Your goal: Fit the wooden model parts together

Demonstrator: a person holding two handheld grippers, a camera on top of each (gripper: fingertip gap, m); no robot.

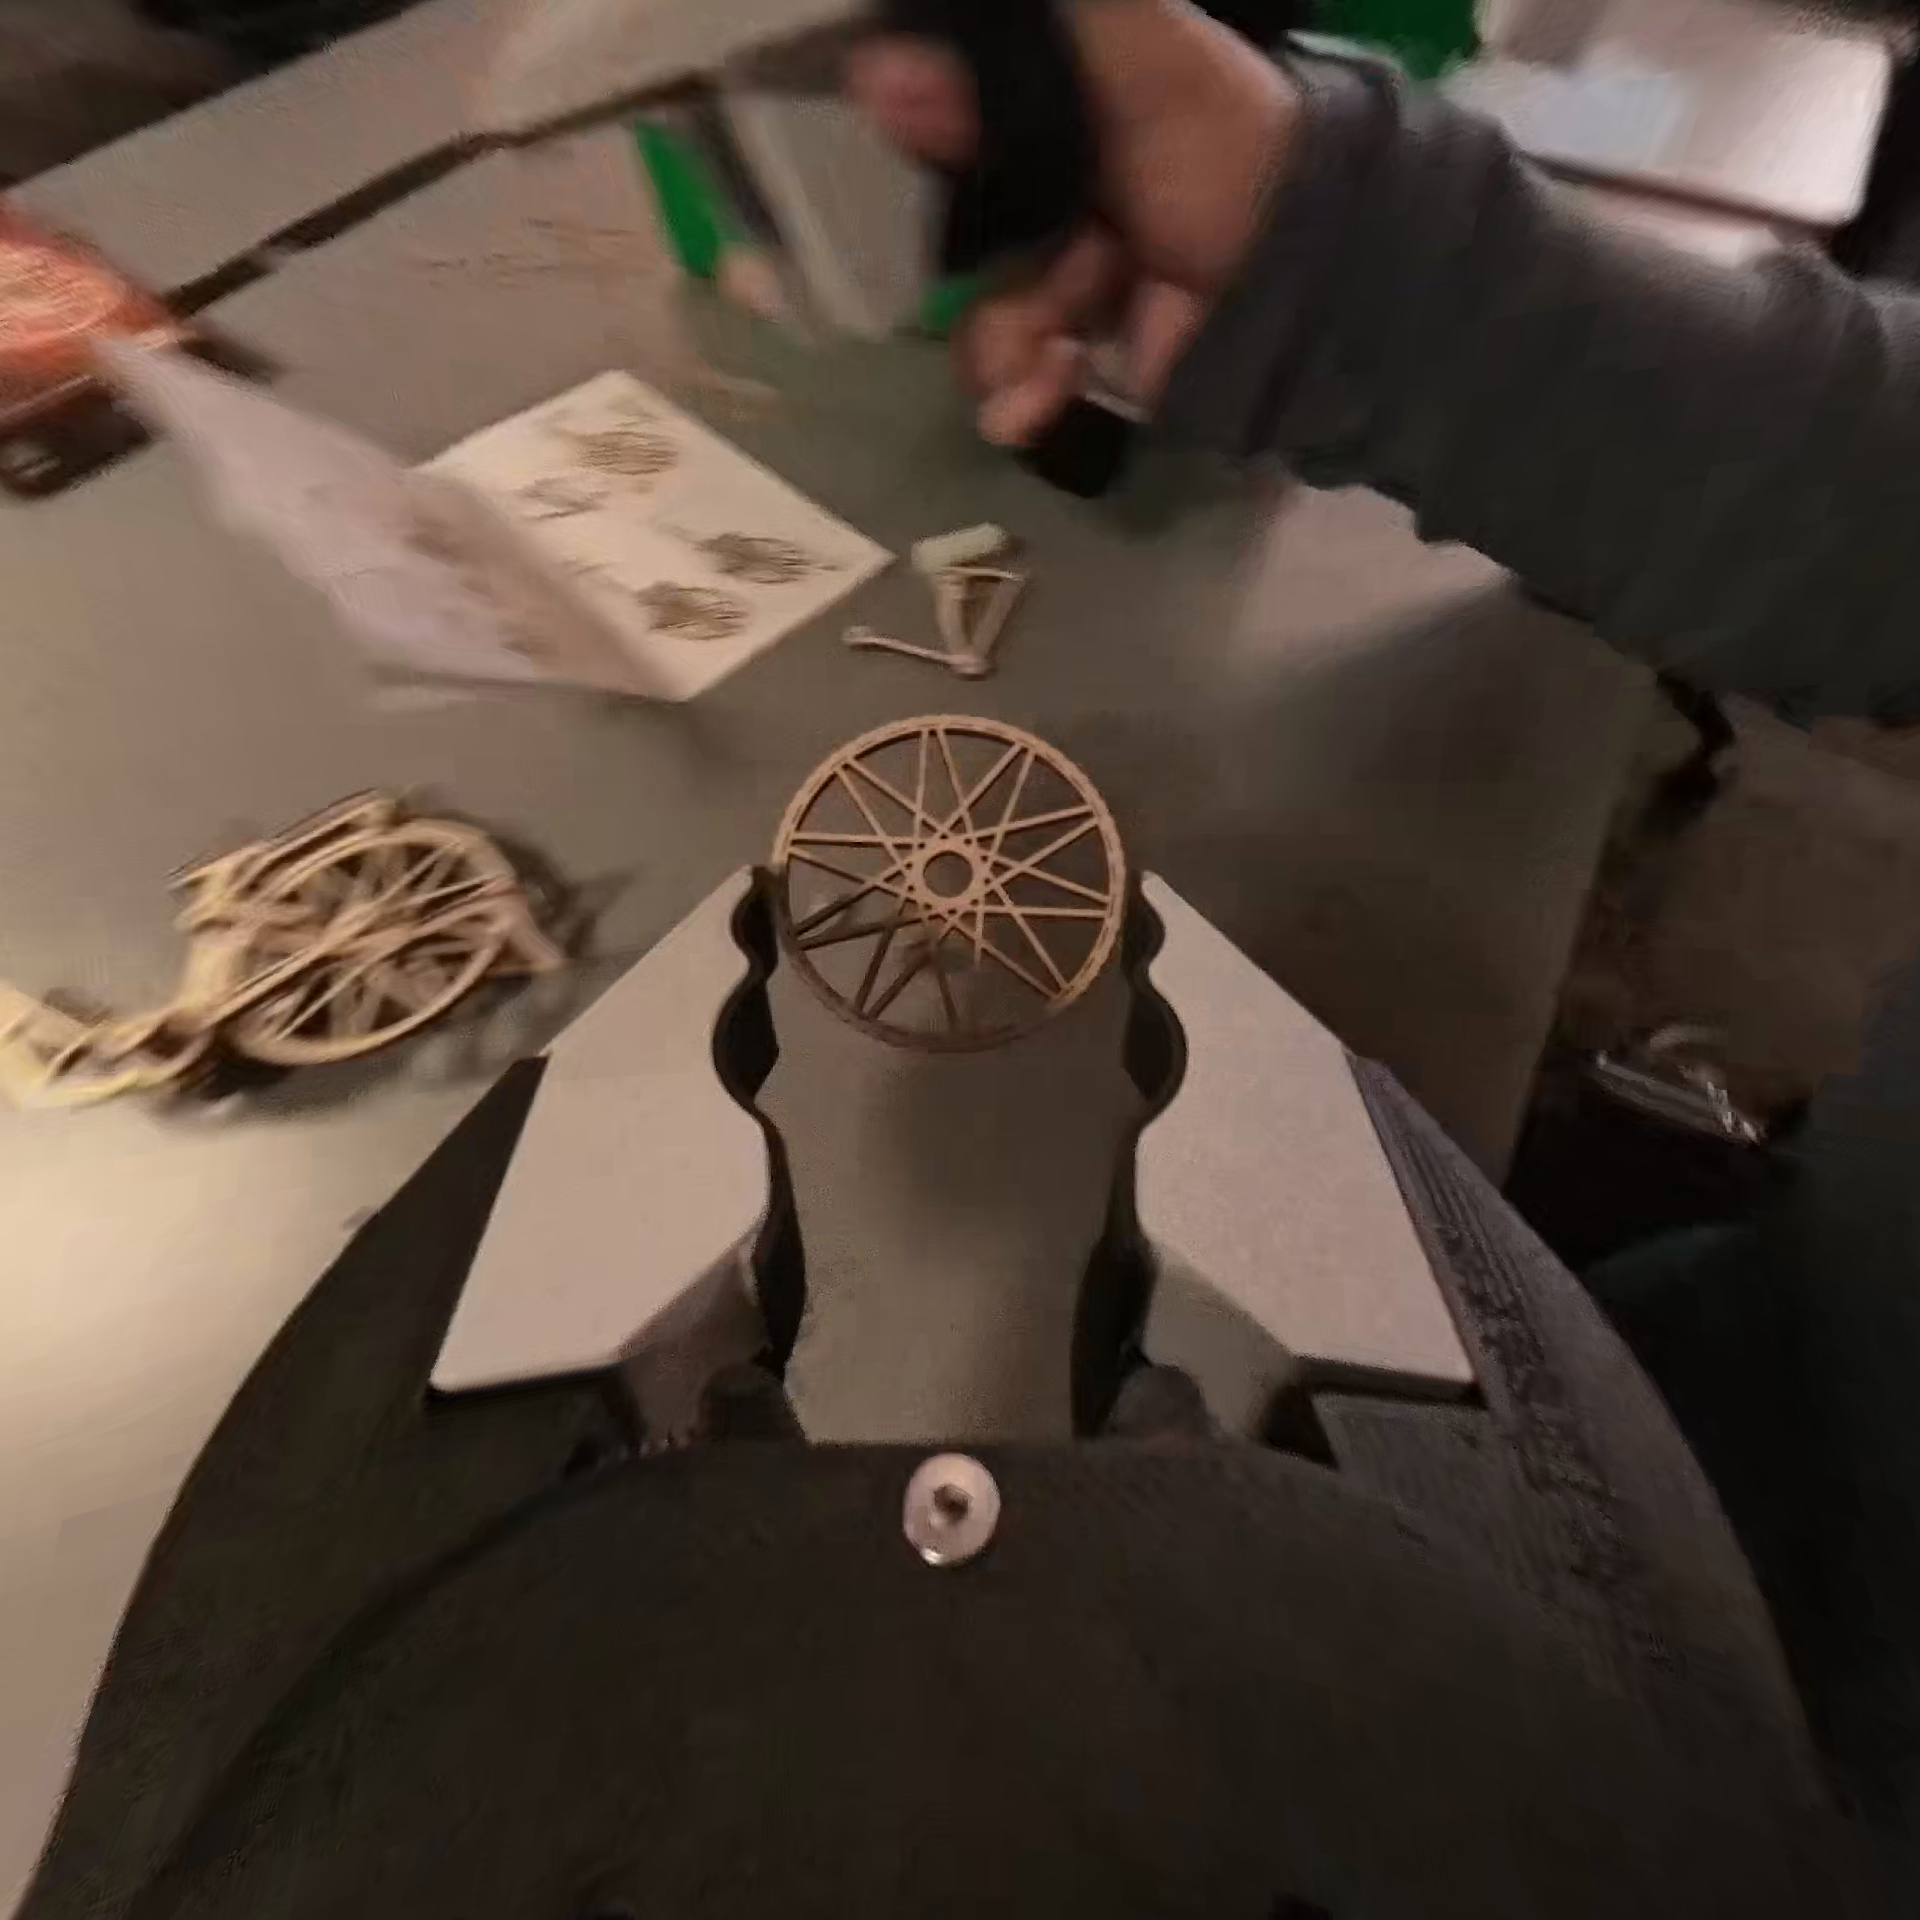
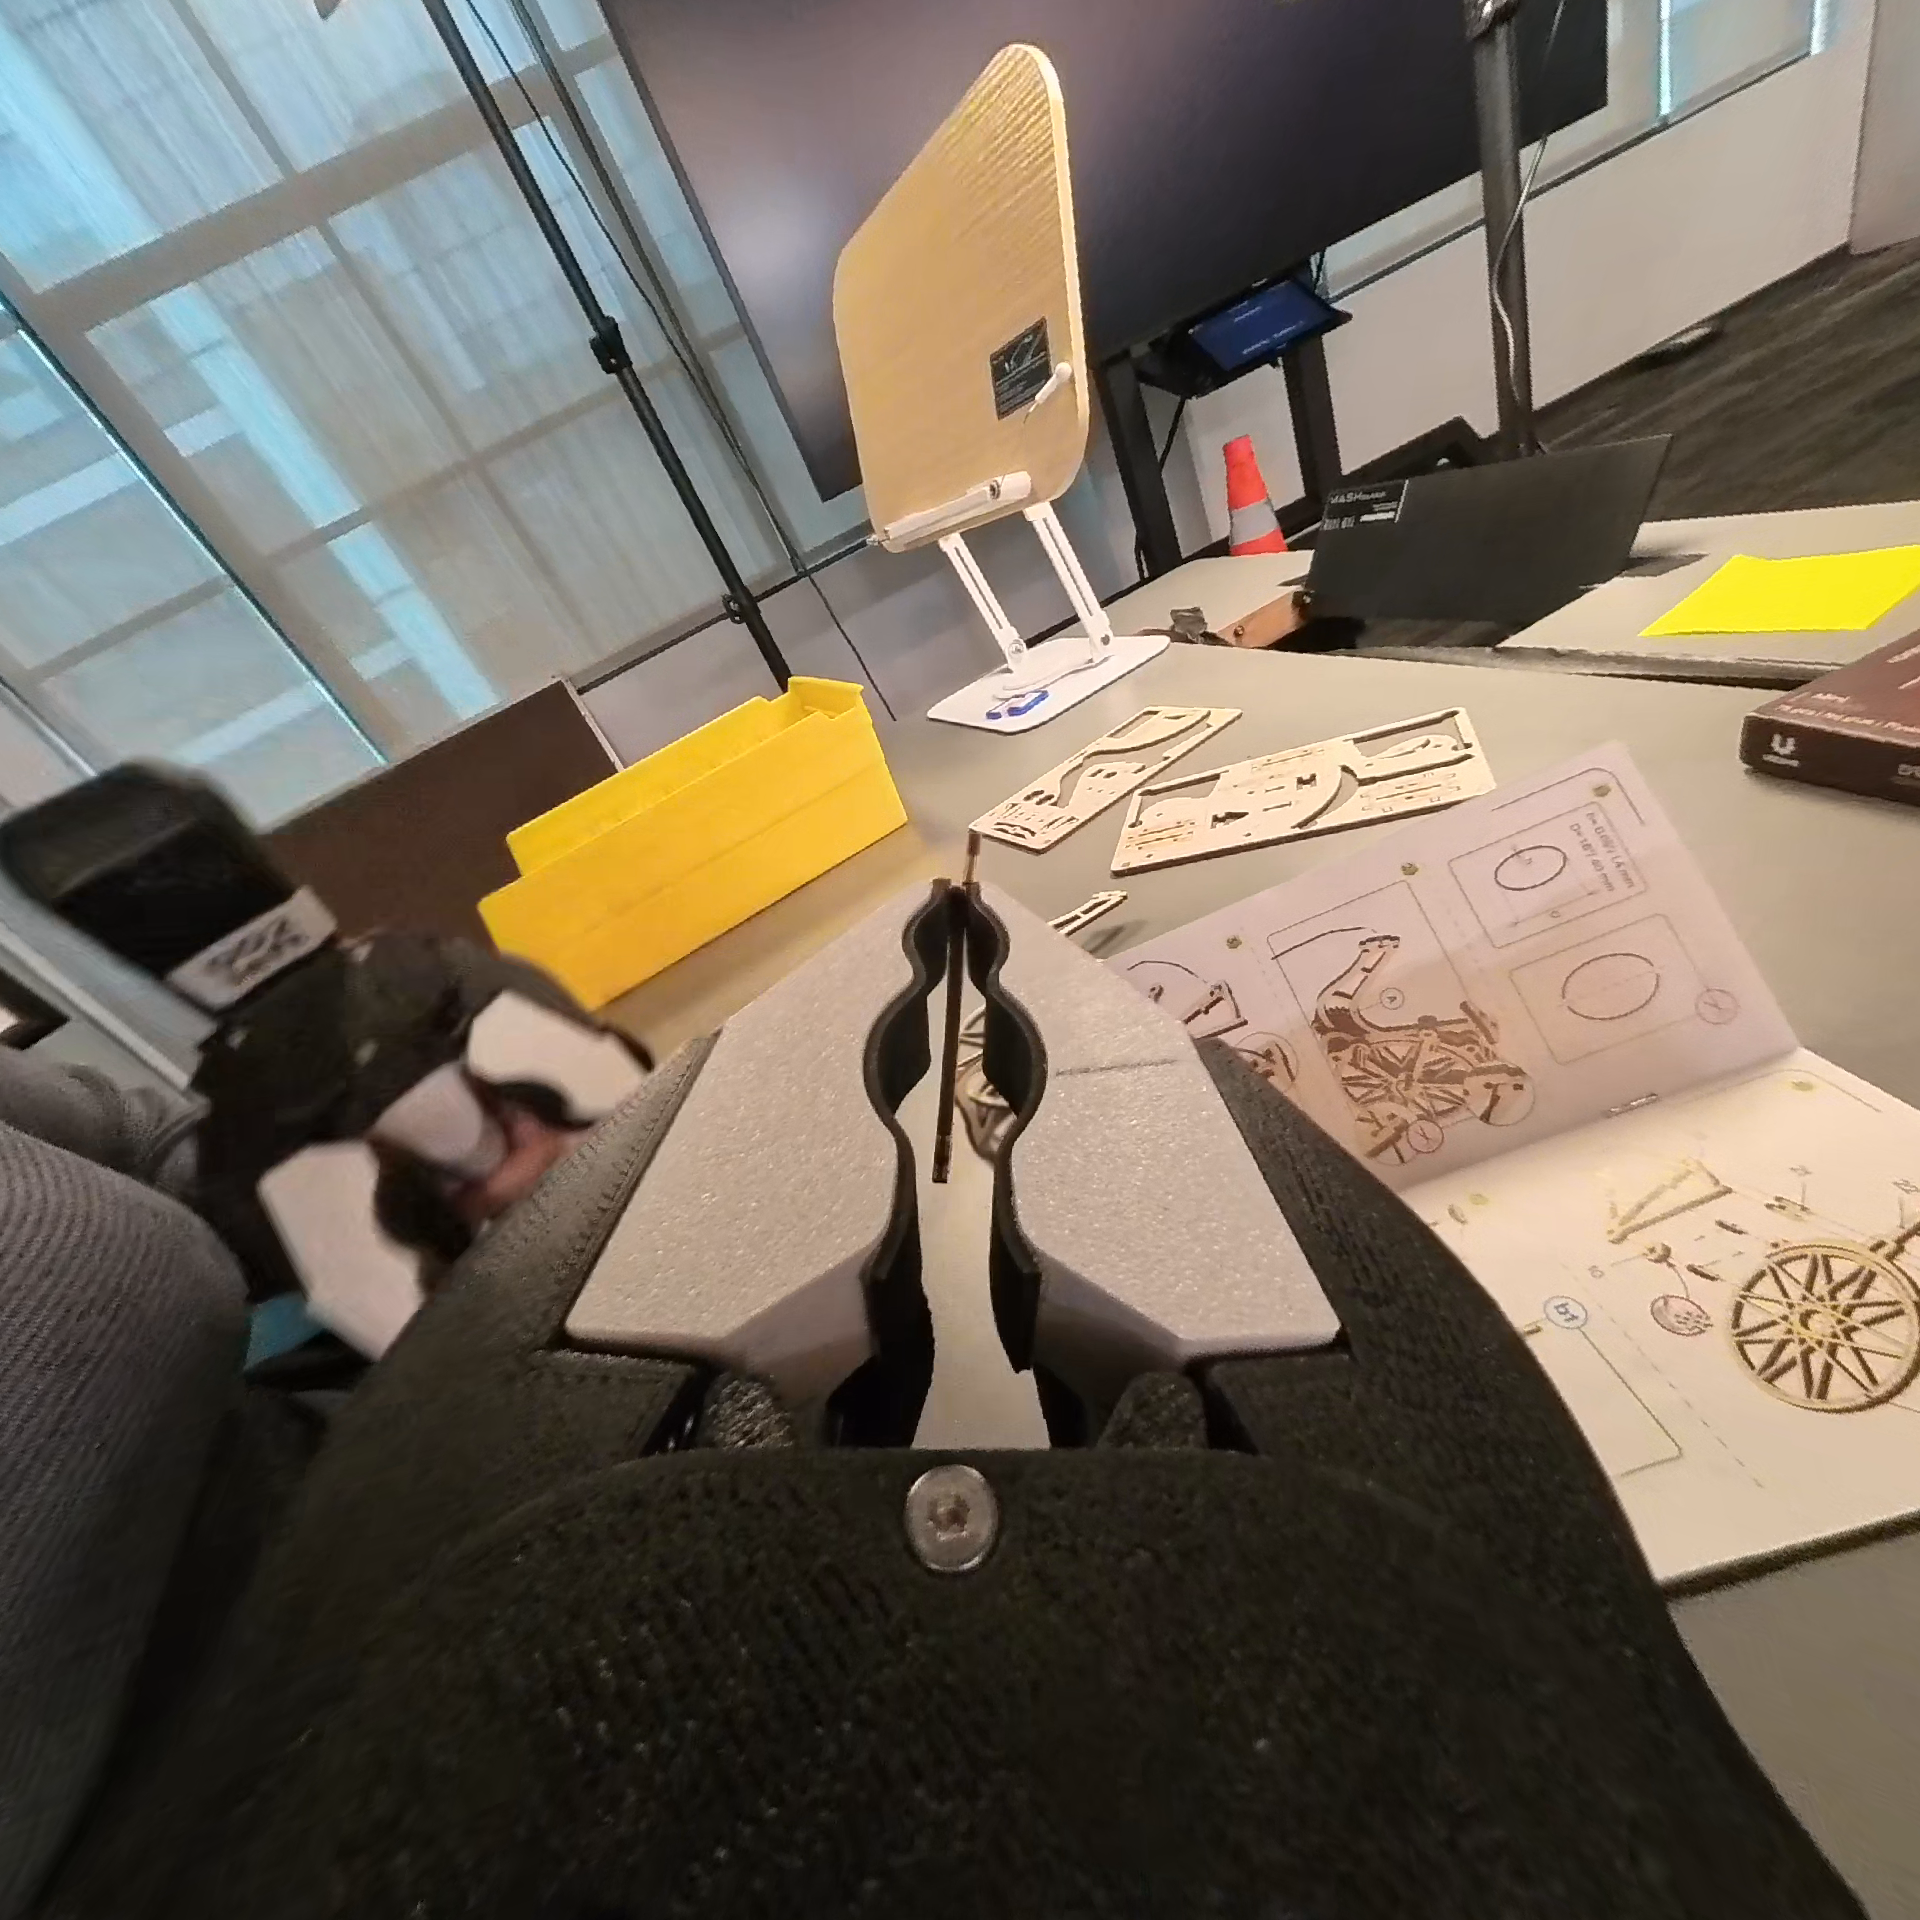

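In the left wrist view my left gripper (image 1: pixel 951 891) is shut on a round wooden spoked wheel (image 1: pixel 948 821), held by its rim between the fingertips above the grey table (image 1: pixel 1195 665). A partly built wooden model (image 1: pixel 343 935) lies to the left, blurred. Small loose wooden parts (image 1: pixel 956 613) lie ahead. In the right wrist view my right gripper (image 2: pixel 956 899) is shut on a thin dark wooden part (image 2: pixel 945 1049), seen edge-on and sticking out past the tips. The left gripper (image 2: pixel 312 997) shows blurred at the left of that view.
An open instruction booklet (image 2: pixel 1507 1039) lies to the right, also showing in the left wrist view (image 1: pixel 634 530). Wooden part sheets (image 2: pixel 1278 790), a yellow bin (image 2: pixel 707 842), a tilted book stand (image 2: pixel 966 312) and a brown box (image 2: pixel 1849 727) stand beyond. A person's hand and sleeve (image 1: pixel 1455 343) reach in. Across from one pair of fingers to the other is roughly 15 cm.
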